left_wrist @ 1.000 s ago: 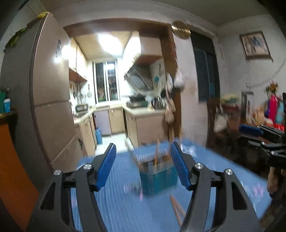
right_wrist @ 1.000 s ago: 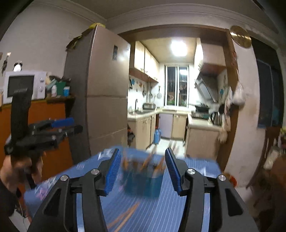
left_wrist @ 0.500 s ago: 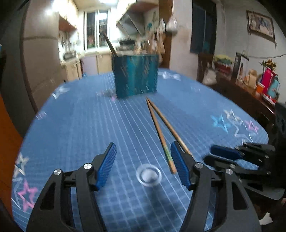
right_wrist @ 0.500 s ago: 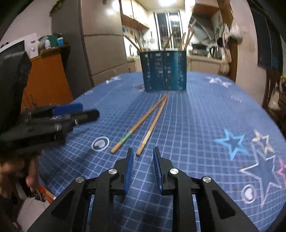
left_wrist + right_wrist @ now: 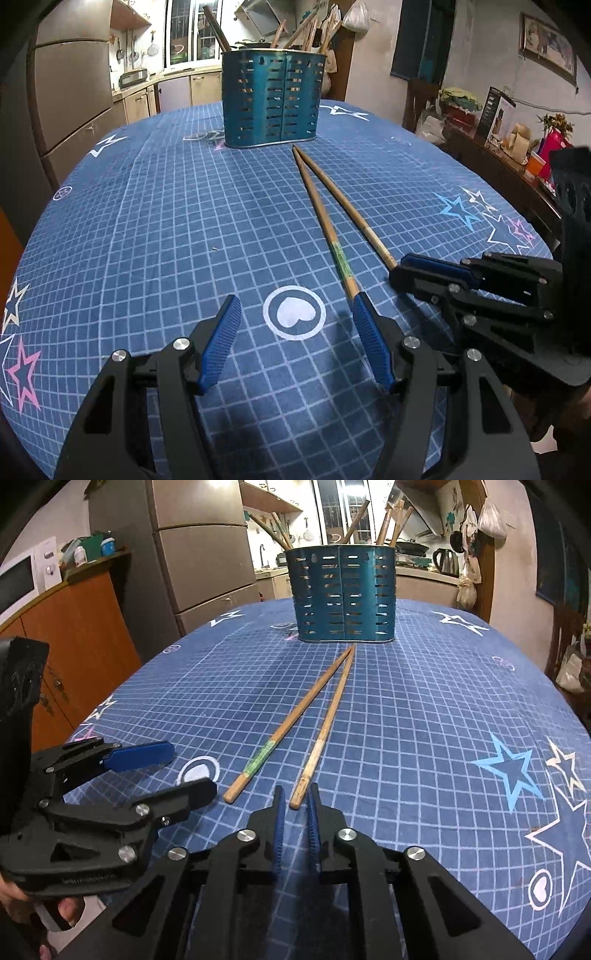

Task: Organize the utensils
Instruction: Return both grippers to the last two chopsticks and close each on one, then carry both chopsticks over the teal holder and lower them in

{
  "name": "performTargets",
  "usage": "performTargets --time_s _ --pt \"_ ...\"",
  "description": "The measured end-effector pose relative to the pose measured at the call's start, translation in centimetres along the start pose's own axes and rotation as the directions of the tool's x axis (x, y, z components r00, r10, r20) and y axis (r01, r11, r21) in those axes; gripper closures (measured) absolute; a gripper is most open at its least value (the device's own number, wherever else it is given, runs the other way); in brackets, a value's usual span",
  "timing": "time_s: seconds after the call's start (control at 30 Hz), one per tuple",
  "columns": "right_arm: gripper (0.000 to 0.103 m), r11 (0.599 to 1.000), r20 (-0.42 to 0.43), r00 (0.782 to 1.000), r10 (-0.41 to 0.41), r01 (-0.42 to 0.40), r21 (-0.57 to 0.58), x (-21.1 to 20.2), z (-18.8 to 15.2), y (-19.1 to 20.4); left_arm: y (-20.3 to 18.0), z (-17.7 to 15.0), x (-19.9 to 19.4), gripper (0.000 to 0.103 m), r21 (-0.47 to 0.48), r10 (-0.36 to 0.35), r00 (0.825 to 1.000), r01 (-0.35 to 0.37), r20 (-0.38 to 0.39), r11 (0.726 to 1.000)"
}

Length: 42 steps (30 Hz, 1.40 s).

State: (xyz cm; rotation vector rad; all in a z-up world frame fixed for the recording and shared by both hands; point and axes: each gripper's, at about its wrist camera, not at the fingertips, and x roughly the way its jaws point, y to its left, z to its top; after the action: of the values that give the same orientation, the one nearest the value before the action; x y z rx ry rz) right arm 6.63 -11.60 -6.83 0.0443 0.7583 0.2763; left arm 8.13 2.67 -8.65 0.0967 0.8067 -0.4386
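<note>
I am over a table (image 5: 155, 206) dressed in a blue grid cloth printed with stars, and a kitchen with a tall fridge (image 5: 74, 92) opens behind it.

Through the left wrist camera, a blue slotted holder (image 5: 271, 98) stands upright at the far end of the table with wooden utensils sticking out of its top. 2 chopsticks (image 5: 332, 218) lie flat on the cloth in a narrow V, their far tips nearly meeting just in front of the holder. The left gripper (image 5: 297, 325) has its jaws wide and empty, low over a white heart ring printed on the cloth; the near end of the chopstick with the green band (image 5: 341, 260) reaches the tip of its right finger. The right gripper (image 5: 400, 267) comes in from the right, its tip at the near end of the other chopstick.

Through the right wrist camera, the same holder (image 5: 343, 594) stands far ahead, with an orange cabinet (image 5: 77, 635) and a microwave (image 5: 18, 581) off to the left. The right gripper (image 5: 295, 801) has its jaws drawn down to a narrow slit, and the butt of the plain chopstick (image 5: 321, 738) lies right at the mouth of that slit; I cannot tell whether the pads actually press on it. The banded chopstick (image 5: 284, 731) lies just beside, to the left. The left gripper (image 5: 184, 768) shows at the left, spread open, with part of a hand (image 5: 22, 908) below it.
</note>
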Motion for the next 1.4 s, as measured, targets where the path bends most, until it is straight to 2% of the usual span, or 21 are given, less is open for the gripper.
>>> performTargets --time_s 0.3,0.43,0.5,0.77,0.9,1.07,1.17,1.23,1.33,1.37,1.4 --pt "0.095 0.999 0.041 0.998 -0.039 0.038 0.008 -0.5 -0.6 -1.2 -1.8 0.5 0.7 0.044 0.020 -0.033 0.999 0.034 -0.013 0.999" --pt "0.095 0.999 0.046 0.999 -0.027 0.026 0.018 -0.6 -0.6 -1.6 -2.8 0.5 1.1 0.058 0.050 -0.010 1.000 0.010 -0.011 0.999" --pt "0.095 0.999 0.049 0.999 -0.021 0.020 0.025 -0.7 -0.7 -1.8 -2.8 0.4 1.2 0.072 0.050 0.007 1.000 -0.006 -0.006 0.999" --pt "0.095 0.999 0.090 0.996 -0.018 0.015 0.030 -1.2 -0.9 -1.9 -3.4 0.1 1.1 0.096 0.069 0.031 0.999 -0.032 0.016 0.997" --pt "0.096 1.000 0.126 0.992 -0.011 0.008 0.027 -2.1 -0.7 -2.0 -3.1 0.0 0.7 0.097 0.060 0.027 0.999 -0.029 0.035 0.998" --pt "0.096 1.000 0.199 0.980 -0.007 0.007 0.002 -4.6 0.3 -2.1 -2.6 0.6 -1.4 0.097 0.058 0.032 0.993 -0.038 0.110 0.998" --pt "0.096 0.999 0.281 0.960 -0.006 0.016 -0.034 -7.4 1.9 -2.3 -2.5 2.0 -4.1 0.097 0.069 0.033 0.982 -0.047 0.187 0.997" --pt "0.096 0.998 0.340 0.940 0.000 0.020 -0.054 -9.4 3.4 -2.7 -2.4 3.5 -6.1 0.097 0.078 0.037 0.967 -0.058 0.252 0.995" --pt "0.096 0.996 0.421 0.906 0.044 -0.007 -0.087 -12.2 6.5 -3.6 -2.1 6.6 -8.5 0.098 0.090 0.022 0.937 -0.057 0.348 0.994" --pt "0.096 0.995 0.434 0.899 0.061 -0.020 -0.098 -12.7 7.6 -3.9 -1.8 8.2 -9.2 0.098 0.091 0.020 0.921 -0.060 0.389 0.994" --pt "0.096 0.994 0.442 0.893 0.078 -0.034 -0.106 -13.1 8.7 -4.2 -1.7 9.2 -9.4 0.098 0.091 0.018 0.913 -0.060 0.407 0.994"
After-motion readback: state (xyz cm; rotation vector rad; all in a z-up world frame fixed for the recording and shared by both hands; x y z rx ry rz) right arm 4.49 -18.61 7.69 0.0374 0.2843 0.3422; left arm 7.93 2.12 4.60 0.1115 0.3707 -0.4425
